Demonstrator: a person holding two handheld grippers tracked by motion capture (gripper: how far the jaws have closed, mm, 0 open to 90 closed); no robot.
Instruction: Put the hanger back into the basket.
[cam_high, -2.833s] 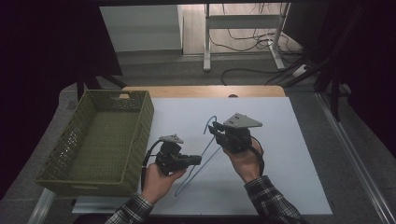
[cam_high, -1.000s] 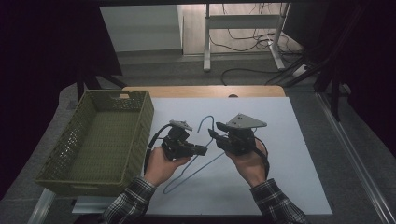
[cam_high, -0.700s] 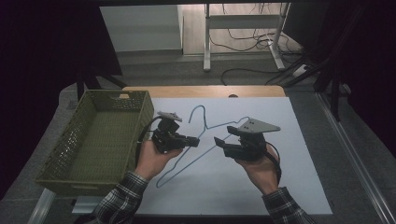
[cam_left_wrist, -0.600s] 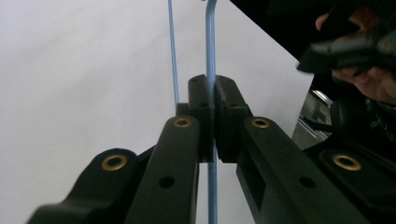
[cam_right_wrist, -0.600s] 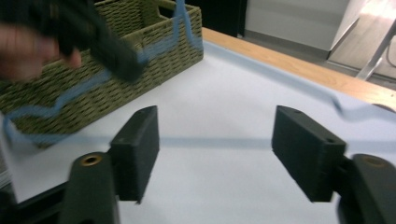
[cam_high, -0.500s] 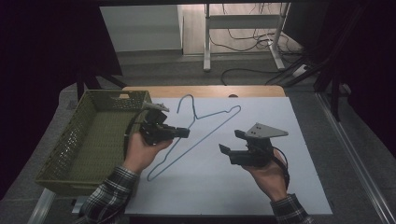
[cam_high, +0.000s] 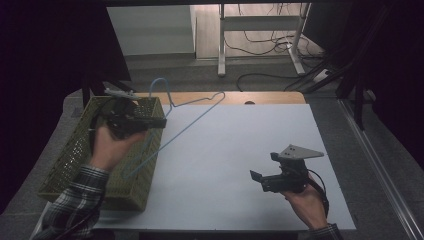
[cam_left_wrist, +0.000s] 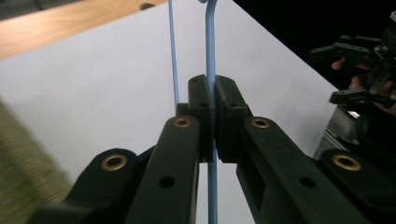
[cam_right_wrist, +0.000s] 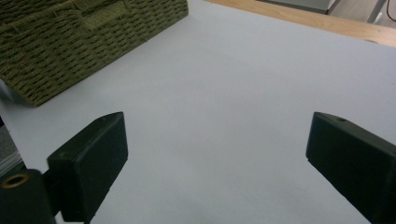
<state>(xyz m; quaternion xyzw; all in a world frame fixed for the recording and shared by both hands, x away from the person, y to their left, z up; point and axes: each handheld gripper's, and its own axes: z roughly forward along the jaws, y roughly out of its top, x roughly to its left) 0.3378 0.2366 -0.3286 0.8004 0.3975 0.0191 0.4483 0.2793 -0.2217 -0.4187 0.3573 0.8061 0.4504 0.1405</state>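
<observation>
— So, the left gripper (cam_high: 159, 122)?
— Jaws clamped on the blue wire hanger (cam_high: 187, 125), lifted at upper left, partly over the green basket (cam_high: 70, 155).
— And the right gripper (cam_high: 256, 176)?
— Wide apart, empty, lower right.
— Next?
— Probably lowering it in — tilted to clear the rim.

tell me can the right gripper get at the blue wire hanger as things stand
Probably not without a long move. The right gripper sits open low on the white table, while the blue wire hanger is held up over the green woven basket by the left gripper. Nothing blocks the way.
</observation>
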